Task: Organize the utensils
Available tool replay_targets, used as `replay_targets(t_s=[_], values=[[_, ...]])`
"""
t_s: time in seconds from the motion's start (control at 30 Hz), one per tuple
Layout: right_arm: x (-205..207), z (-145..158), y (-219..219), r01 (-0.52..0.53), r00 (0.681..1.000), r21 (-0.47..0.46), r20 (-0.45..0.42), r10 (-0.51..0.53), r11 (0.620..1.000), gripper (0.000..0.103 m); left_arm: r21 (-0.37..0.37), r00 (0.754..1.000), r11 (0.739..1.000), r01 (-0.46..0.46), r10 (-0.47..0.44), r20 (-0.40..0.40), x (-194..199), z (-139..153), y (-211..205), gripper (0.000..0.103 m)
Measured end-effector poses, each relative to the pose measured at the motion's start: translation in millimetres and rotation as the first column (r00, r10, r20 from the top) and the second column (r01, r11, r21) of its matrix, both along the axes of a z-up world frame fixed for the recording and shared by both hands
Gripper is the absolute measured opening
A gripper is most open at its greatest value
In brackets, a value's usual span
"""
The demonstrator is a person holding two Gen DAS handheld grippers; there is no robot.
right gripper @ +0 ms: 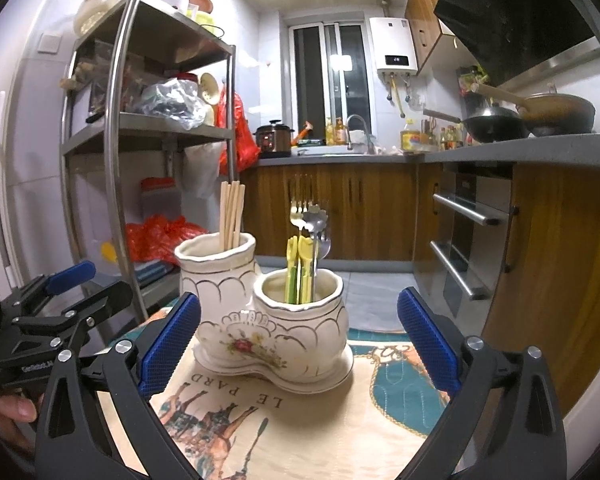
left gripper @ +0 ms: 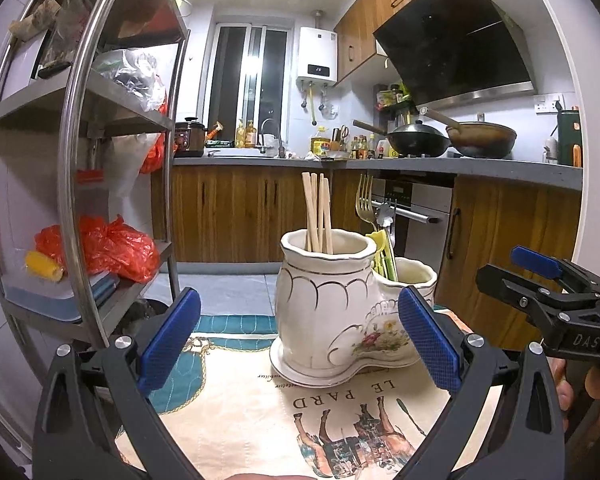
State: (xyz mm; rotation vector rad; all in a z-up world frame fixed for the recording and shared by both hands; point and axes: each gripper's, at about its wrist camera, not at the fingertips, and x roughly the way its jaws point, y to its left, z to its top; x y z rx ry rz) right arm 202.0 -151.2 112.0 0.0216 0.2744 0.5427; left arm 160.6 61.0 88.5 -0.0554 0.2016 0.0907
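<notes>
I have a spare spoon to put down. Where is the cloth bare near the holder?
The printed cloth is bare in front of the ceramic holder, between both open grippers. Right of the holder is free too. It is crowded at the holder's left, by the left gripper.

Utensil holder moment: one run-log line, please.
left gripper: open | right gripper: open | chopsticks, forks: in ceramic holder

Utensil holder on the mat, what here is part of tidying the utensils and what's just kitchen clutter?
Job: utensil holder, chopsticks in its taller pot, forks and yellow-green cutlery in the shorter one.
Lying about: woks, rice cooker, shelf rack, red bags.
</notes>
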Motion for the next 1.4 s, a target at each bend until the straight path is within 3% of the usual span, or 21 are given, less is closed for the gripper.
replay_targets(t_s=[1.4], values=[[-3.7, -3.3, 5.1, -0.011, 1.000, -0.009, 0.004, 0.011, 1.000, 0.098, 0.023, 1.000, 1.000, 0.018, -0.018, 0.000, -0.7, -1.2, 1.3, 0.098]])
